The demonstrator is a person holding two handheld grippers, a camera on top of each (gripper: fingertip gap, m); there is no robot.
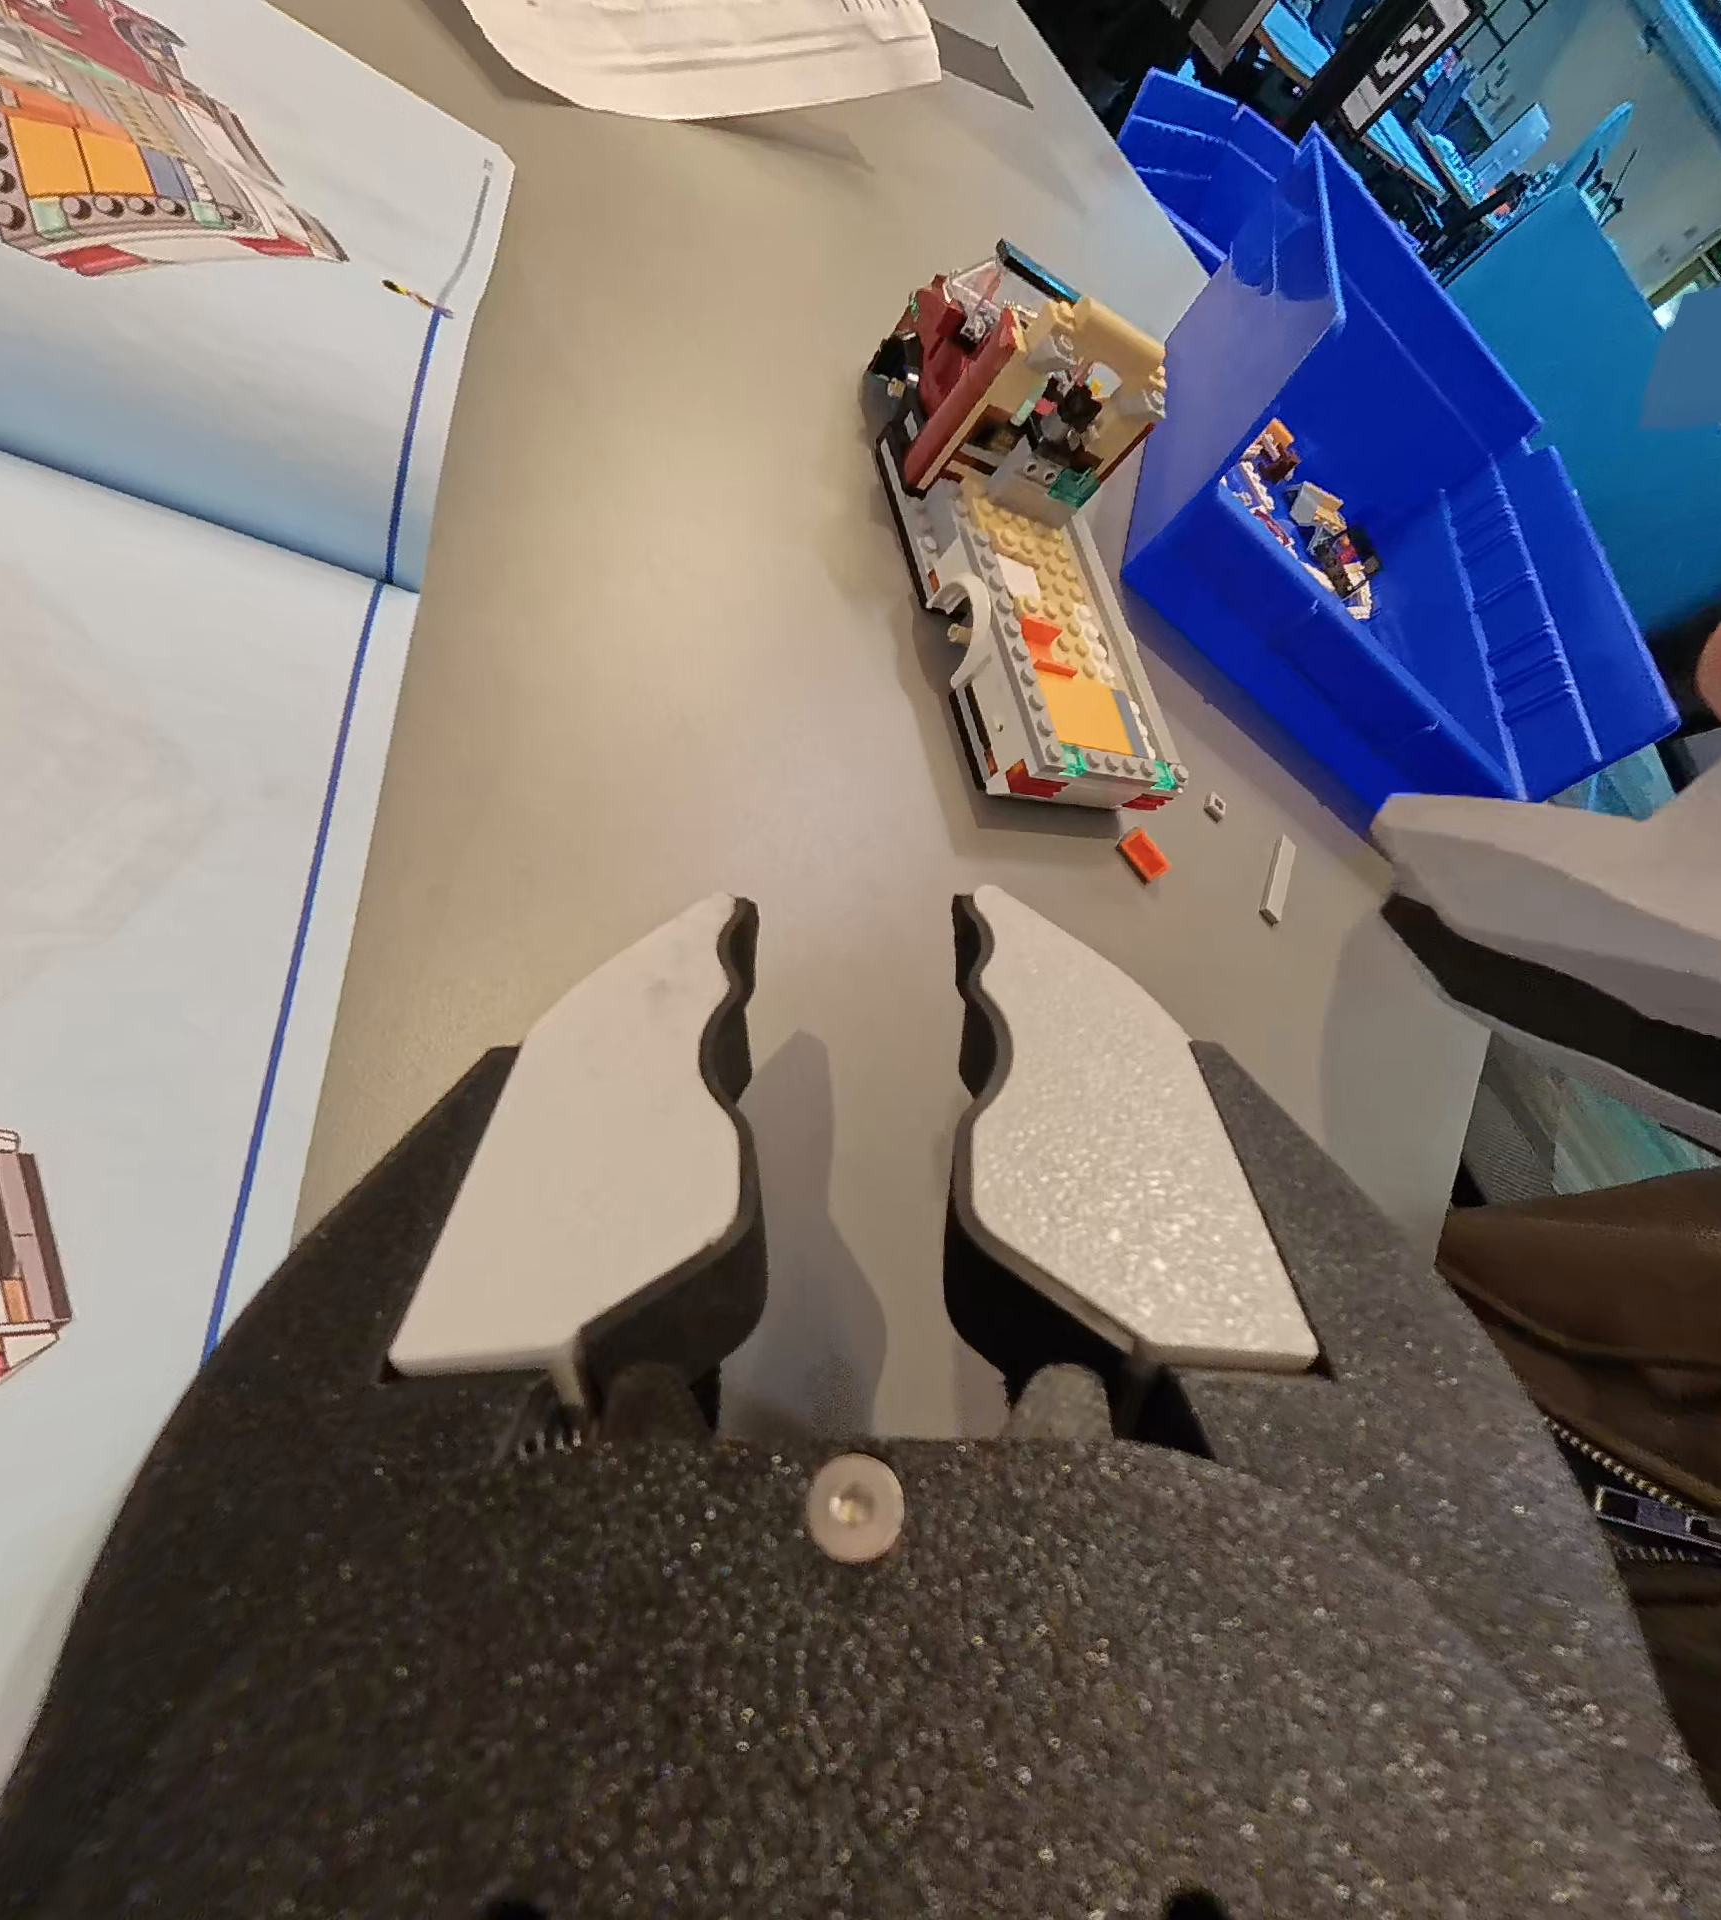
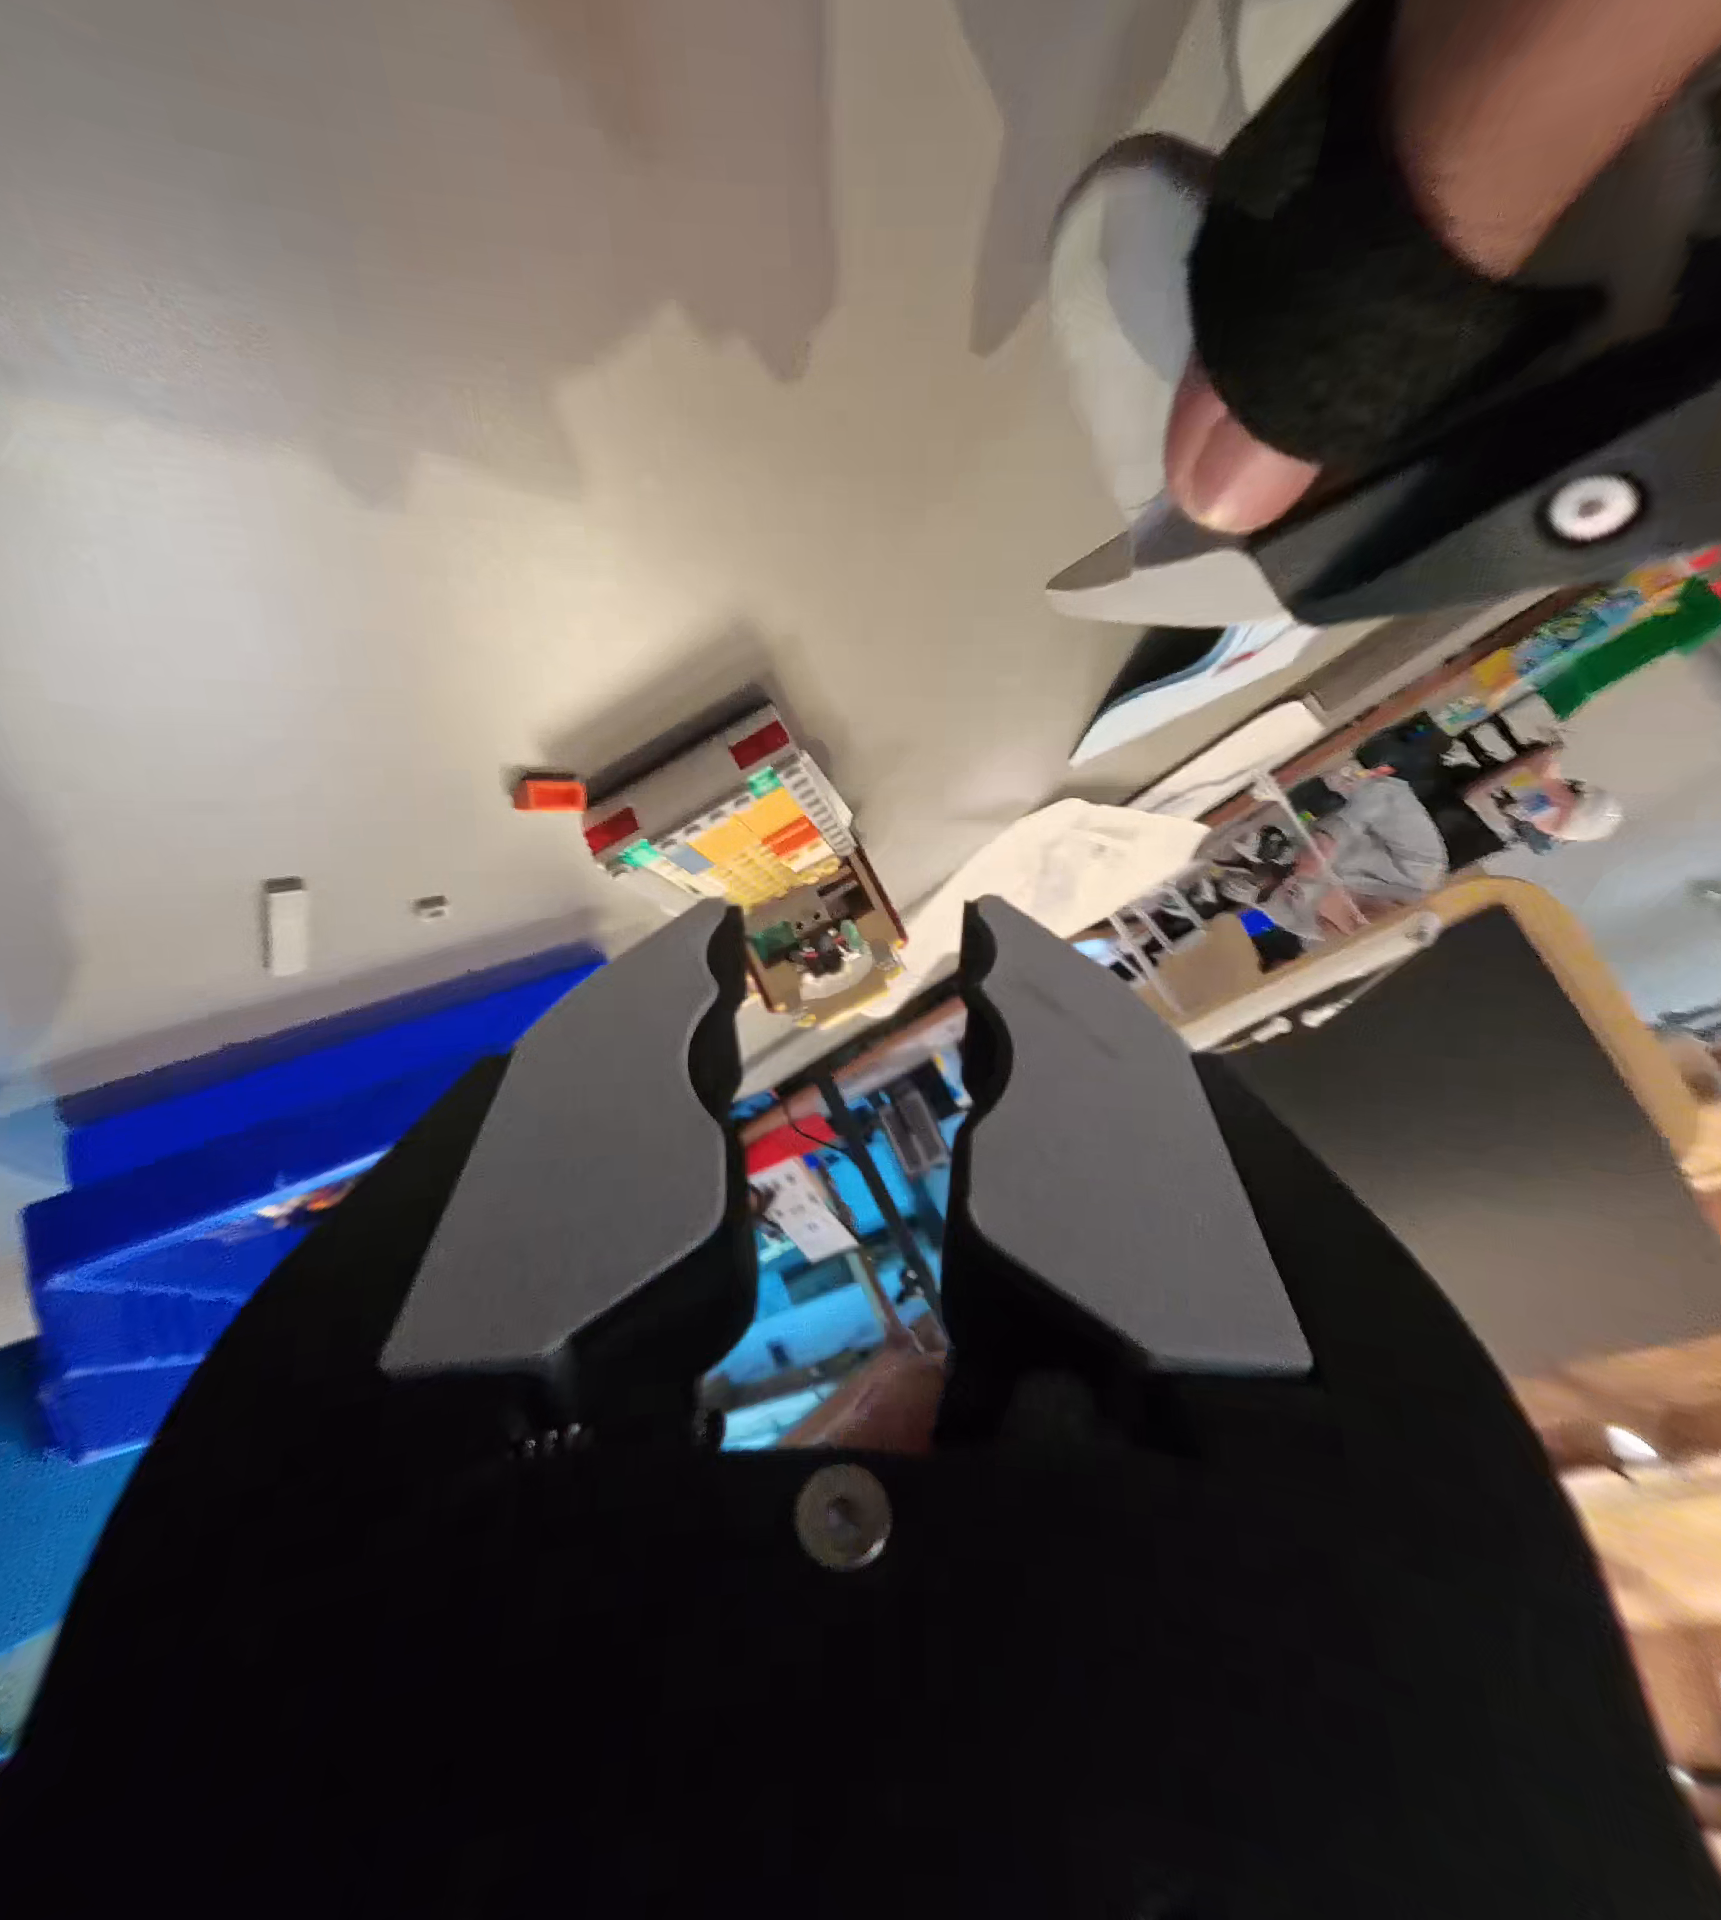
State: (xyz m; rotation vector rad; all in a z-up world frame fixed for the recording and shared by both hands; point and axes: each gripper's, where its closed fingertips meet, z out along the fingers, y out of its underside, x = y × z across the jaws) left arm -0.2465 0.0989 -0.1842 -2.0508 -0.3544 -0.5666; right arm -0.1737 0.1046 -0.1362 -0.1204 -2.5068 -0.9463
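Grey table (image 1: 627, 623), cluttered workshop behind.
Left gripper (image 1: 854, 914) and right gripper (image 2: 851, 920) part open, empty; brick model (image 1: 1032, 540) beside blue bin (image 1: 1407, 582).

Right wrist view is smeared w/ motion: blue bin (image 2: 243, 1122) is just a streak, small loose bricks (image 2: 282, 920) on the worktop (image 2: 212, 520) too soft to tell shape. Right tool (image 1: 1604, 935) is cut by the frame edge in left view, fingertips not seen there. Open booklet (image 1: 139, 623) at the worktop's far-left edge runs out of frame. Bin contents (image 1: 1313, 520) too small to sort.
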